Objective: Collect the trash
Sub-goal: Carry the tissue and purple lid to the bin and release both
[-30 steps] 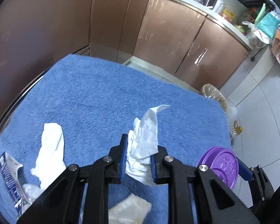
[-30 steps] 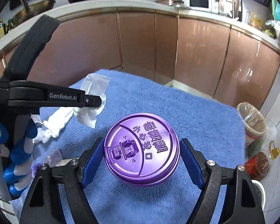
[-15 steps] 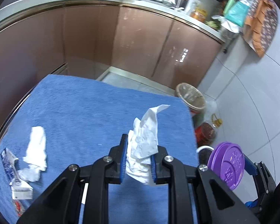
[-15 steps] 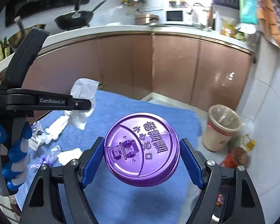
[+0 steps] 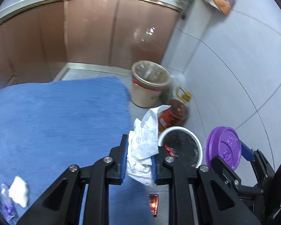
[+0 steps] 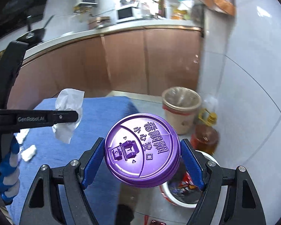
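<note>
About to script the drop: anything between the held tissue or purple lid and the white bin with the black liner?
Nothing visible. The white bin is open-topped, no cover, only wrappers inside. The tissue in the left gripper hangs by its near rim; the purple lid in the right gripper overlaps its mouth in view.

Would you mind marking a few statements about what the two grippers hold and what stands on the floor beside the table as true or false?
1. The left gripper is shut on a crumpled white tissue. True.
2. The right gripper is empty. False: it grips a purple cup lid by its rim.
3. A white bin with a black liner stands on the floor past the table's edge. True.
4. The blue cloth on the table is bare. False: white tissue scraps lie on it.
5. The beige bin lies tipped over. False: it stands upright beside an oil bottle.
</note>
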